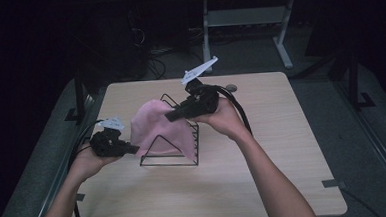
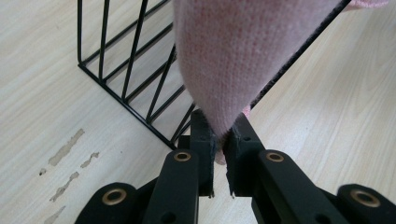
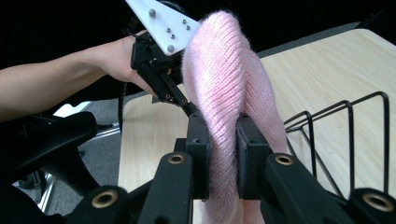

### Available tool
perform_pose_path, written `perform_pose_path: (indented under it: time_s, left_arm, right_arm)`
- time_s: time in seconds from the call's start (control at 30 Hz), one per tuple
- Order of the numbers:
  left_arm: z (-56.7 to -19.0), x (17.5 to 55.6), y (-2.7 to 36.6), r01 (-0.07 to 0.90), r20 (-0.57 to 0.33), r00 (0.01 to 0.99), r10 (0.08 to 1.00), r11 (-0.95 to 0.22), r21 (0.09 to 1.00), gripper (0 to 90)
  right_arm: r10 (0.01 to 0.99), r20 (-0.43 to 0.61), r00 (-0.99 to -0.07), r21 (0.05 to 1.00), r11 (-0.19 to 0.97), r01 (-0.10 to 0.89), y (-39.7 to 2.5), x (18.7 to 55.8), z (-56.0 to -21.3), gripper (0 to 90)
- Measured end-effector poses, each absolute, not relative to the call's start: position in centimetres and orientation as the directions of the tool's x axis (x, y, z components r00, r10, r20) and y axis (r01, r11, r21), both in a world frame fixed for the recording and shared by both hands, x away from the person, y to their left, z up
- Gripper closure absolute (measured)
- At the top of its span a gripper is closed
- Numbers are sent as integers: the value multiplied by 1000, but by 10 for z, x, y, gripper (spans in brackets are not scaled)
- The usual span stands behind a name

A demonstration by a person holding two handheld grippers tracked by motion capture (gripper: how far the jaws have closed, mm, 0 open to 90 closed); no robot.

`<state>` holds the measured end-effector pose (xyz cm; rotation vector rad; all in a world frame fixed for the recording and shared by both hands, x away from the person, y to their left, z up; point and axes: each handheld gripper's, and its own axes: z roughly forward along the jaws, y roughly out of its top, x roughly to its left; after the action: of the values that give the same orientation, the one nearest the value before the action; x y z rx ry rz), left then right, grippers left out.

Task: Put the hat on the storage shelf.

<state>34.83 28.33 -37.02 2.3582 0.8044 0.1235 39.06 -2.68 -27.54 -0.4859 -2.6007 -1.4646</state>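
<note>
While we hold the pink knitted cloth [image 1: 154,128] stretched over the black wire rack [image 1: 186,156], both grippers grip it. Our left gripper [image 2: 219,140] has its jaws clamped on the lower corner; our right gripper [image 3: 223,140] has its jaws closed on a fold near the rack's top. We judge the draping partly done: the cloth lies against the rack, but release and smoothing remain.

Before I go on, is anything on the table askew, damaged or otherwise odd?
The pink knit cloth lies unevenly over the black wire rack, pinched by the left gripper and right gripper. The tabletop has scuffed, peeling patches near the rack's corner. Nothing spilled.
</note>
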Motion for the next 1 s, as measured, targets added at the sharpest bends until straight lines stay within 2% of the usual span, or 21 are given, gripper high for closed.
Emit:
perform_pose_path:
  time_s: [1.0]
  left_arm:
    - [-410, 354, 276, 550, -79, 802, 592, -681, 484, 831]
  right_arm:
    - [192, 318, -928, 763, 530, 371, -24, 384, -322, 762]
